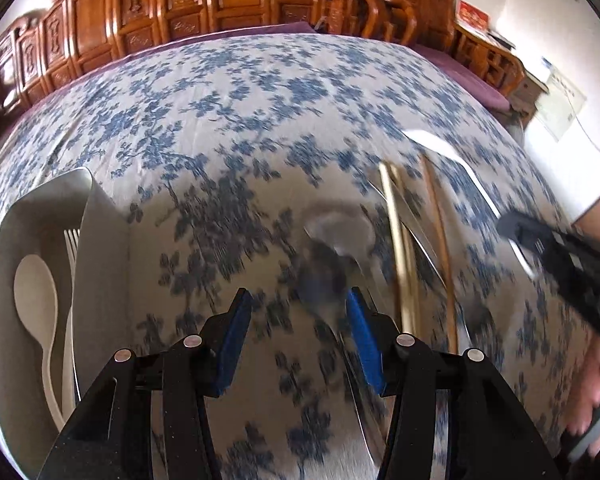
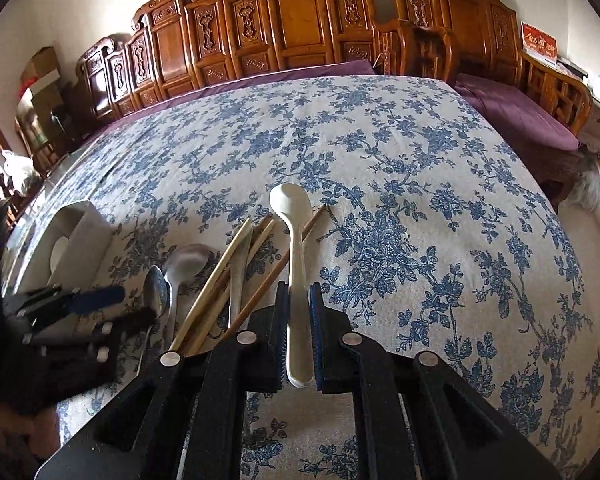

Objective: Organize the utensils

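A long white plastic serving spoon sits lower centre in the right wrist view, its handle clamped between the blue pads of the right gripper, bowl pointing away toward the middle of the frame. Just left of it, a loose pile lies on the blue-and-white floral tablecloth: pale wooden chopsticks crossing each other, and two shiny metal spoons side by side at the pile's left edge.

At the left edge of that frame stands a white rectangular utensil tray; the left wrist view shows it at lower left holding a white spoon and a white fork in one compartment.

The left gripper hangs over the cloth at lower centre of its own view, blue pads apart with nothing between them, a blurred metal spoon just beyond its right finger. The picture there is smeared.

Carved brown wooden benches with purple cushions line the top of both frames.
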`<control>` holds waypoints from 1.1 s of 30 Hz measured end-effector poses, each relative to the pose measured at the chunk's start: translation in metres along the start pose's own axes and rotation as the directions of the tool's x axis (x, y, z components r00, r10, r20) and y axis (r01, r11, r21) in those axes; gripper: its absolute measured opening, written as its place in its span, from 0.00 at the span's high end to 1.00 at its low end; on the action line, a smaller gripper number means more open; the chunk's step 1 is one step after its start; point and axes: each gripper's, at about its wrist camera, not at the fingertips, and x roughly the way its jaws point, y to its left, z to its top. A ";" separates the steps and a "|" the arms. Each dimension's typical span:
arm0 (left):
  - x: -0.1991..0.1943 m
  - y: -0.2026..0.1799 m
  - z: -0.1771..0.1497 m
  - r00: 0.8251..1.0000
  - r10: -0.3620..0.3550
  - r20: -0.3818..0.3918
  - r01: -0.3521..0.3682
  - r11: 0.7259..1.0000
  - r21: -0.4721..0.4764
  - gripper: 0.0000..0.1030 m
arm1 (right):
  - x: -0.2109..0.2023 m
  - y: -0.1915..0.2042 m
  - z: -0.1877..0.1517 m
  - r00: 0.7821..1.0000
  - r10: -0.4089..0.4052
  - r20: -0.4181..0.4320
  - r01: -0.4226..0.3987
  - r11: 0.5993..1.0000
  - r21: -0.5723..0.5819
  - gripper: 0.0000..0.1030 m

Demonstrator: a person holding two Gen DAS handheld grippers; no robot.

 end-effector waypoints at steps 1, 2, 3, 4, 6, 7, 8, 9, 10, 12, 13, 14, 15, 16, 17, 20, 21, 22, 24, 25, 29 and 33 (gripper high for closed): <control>0.002 0.002 0.003 1.000 -0.006 -0.001 0.006 1.000 -0.013 0.54 | -0.001 0.000 0.000 1.000 0.004 0.001 -0.004 1.000 0.001 0.88; 0.004 0.004 0.005 1.000 -0.016 -0.002 0.015 1.000 -0.025 0.54 | -0.001 0.000 0.000 1.000 0.007 0.001 -0.007 1.000 0.001 0.88; 0.007 0.005 0.007 1.000 -0.026 -0.006 0.026 0.999 -0.036 0.54 | -0.002 -0.001 0.000 1.000 0.011 0.002 -0.011 1.000 0.003 0.88; 0.008 0.005 0.008 1.000 -0.029 0.000 0.029 0.999 -0.039 0.54 | -0.002 -0.002 0.000 1.000 0.015 0.003 -0.015 1.000 0.005 0.88; 0.010 0.000 0.009 1.000 -0.022 0.007 0.022 1.000 -0.021 0.54 | -0.004 -0.003 0.000 1.000 0.025 0.006 -0.025 1.000 0.011 0.88; 0.011 -0.003 0.008 1.000 -0.011 0.014 0.011 1.000 -0.003 0.57 | -0.005 -0.003 0.001 1.000 0.028 0.008 -0.028 1.000 0.013 0.88; 0.011 -0.007 0.007 1.000 -0.005 0.021 0.004 1.000 0.015 0.60 | -0.005 -0.004 0.001 0.999 0.032 0.009 -0.033 0.999 0.016 0.88; 0.011 -0.011 0.005 1.000 0.012 0.029 -0.013 0.999 0.037 0.62 | -0.006 -0.003 0.001 0.999 0.036 0.010 -0.036 0.999 0.017 0.88; 0.011 -0.014 0.004 0.999 0.019 0.033 -0.021 0.998 0.053 0.70 | -0.006 -0.003 0.001 0.999 0.039 0.011 -0.039 0.999 0.018 0.88; 0.010 -0.018 0.002 0.999 0.011 0.036 -0.014 0.997 0.081 0.83 | -0.007 -0.003 0.001 0.999 0.043 0.014 -0.044 0.999 0.017 0.88; 0.010 -0.020 0.001 1.000 0.001 0.031 -0.004 0.996 0.092 0.92 | -0.007 -0.003 0.001 0.999 0.044 0.014 -0.045 0.999 0.017 0.88; 0.009 -0.022 0.001 1.000 -0.004 0.025 0.002 0.995 0.099 0.95 | -0.007 -0.002 0.001 0.999 0.045 0.014 -0.045 0.999 0.017 0.88; 0.009 -0.022 0.001 1.000 -0.005 0.022 0.003 0.995 0.101 0.96 | -0.008 -0.002 0.001 0.999 0.046 0.014 -0.046 0.999 0.017 0.88; 0.008 -0.021 0.000 1.000 -0.011 0.015 0.009 0.995 0.101 0.97 | -0.008 -0.001 0.001 0.999 0.047 0.014 -0.048 0.999 0.017 0.88; 0.007 -0.021 -0.001 1.000 -0.014 0.011 0.012 0.995 0.100 0.97 | -0.008 0.000 0.001 0.999 0.050 0.015 -0.050 0.999 0.017 0.88; -0.002 -0.018 -0.005 1.000 -0.011 0.019 0.009 0.994 0.107 0.98 | -0.009 0.002 0.002 0.998 0.057 0.018 -0.058 0.998 0.013 0.88; -0.007 -0.017 -0.007 1.000 -0.007 0.025 0.004 0.994 0.113 0.98 | -0.009 0.003 0.002 0.998 0.059 0.019 -0.060 0.998 0.011 0.88; -0.010 -0.016 -0.008 0.999 -0.004 0.032 0.001 0.993 0.117 0.98 | -0.009 0.005 0.002 0.998 0.061 0.019 -0.061 0.998 0.009 0.88; -0.023 -0.013 -0.008 0.999 0.001 0.051 -0.008 0.992 0.126 0.98 | -0.009 0.010 0.003 0.997 0.067 0.022 -0.067 0.998 0.000 0.88; -0.027 -0.011 -0.007 0.998 0.003 0.059 -0.011 0.992 0.127 0.98 | -0.010 0.012 0.003 0.997 0.069 0.023 -0.069 0.998 -0.005 0.88; -0.051 -0.002 -0.004 0.995 0.012 0.097 -0.025 0.991 0.132 0.98 | -0.011 0.026 0.003 0.997 0.077 0.027 -0.076 0.996 -0.038 0.88; -0.072 0.011 0.000 0.992 0.020 0.123 -0.036 0.991 0.127 0.98 | -0.012 0.040 0.002 0.996 0.087 0.028 -0.085 0.994 -0.071 0.88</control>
